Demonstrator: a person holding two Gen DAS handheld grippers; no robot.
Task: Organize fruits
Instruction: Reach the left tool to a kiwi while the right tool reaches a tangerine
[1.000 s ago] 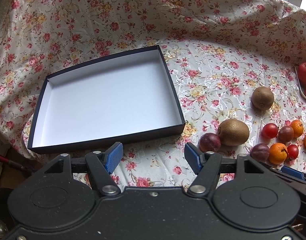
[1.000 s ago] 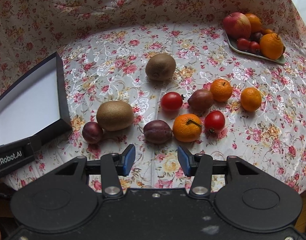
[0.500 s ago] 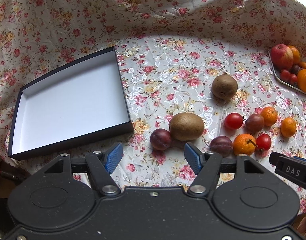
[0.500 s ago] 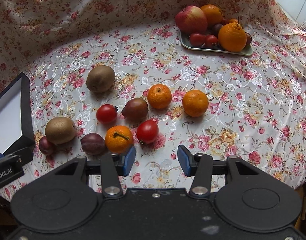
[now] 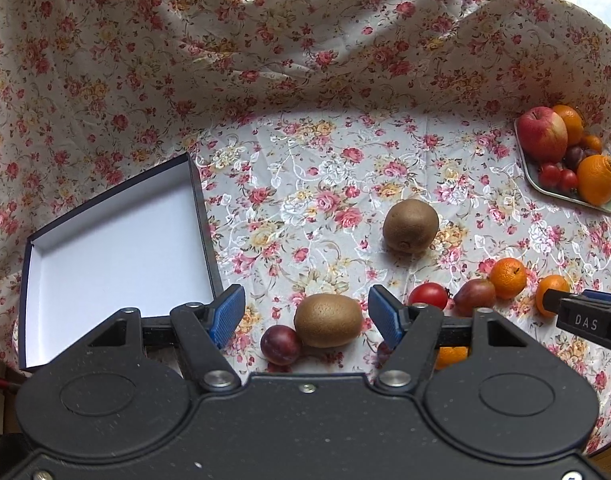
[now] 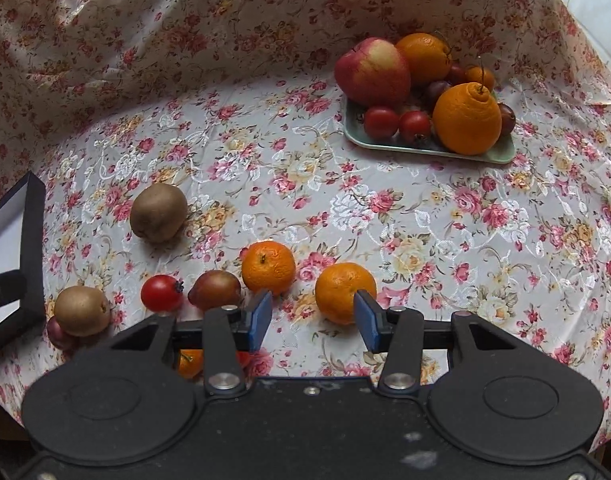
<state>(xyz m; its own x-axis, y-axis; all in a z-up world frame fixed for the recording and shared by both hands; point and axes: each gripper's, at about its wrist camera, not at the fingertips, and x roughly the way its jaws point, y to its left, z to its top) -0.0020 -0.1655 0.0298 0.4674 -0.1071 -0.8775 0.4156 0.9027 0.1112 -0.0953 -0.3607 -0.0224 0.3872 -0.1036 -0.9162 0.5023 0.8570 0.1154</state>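
Counter under a flowered cloth [image 5: 337, 184], which rises in folds at the far side; pale tiled wall far right.

Left claw [image 5: 301, 316] open over a kiwi [image 5: 327, 320]. Right claw [image 6: 311, 316] open, near a mandarin [image 6: 343, 290]. Box [image 5: 117, 248] left; tray [image 6: 425, 146] of fruit far right.

A brown kiwi [image 5: 328, 320] lies on its side just ahead of the left gripper [image 5: 301, 316], framed between its spread blue pads, with a dark red plum [image 5: 280, 345] touching it on the left. A second kiwi [image 5: 410, 226] rests farther ahead and to the right. A mandarin [image 6: 345, 293] sits just ahead of the right gripper [image 6: 312, 320], by its right pad; another mandarin [image 6: 268, 266], a reddish plum [image 6: 214, 289] and a tomato [image 6: 162, 292] are lined up to the left.
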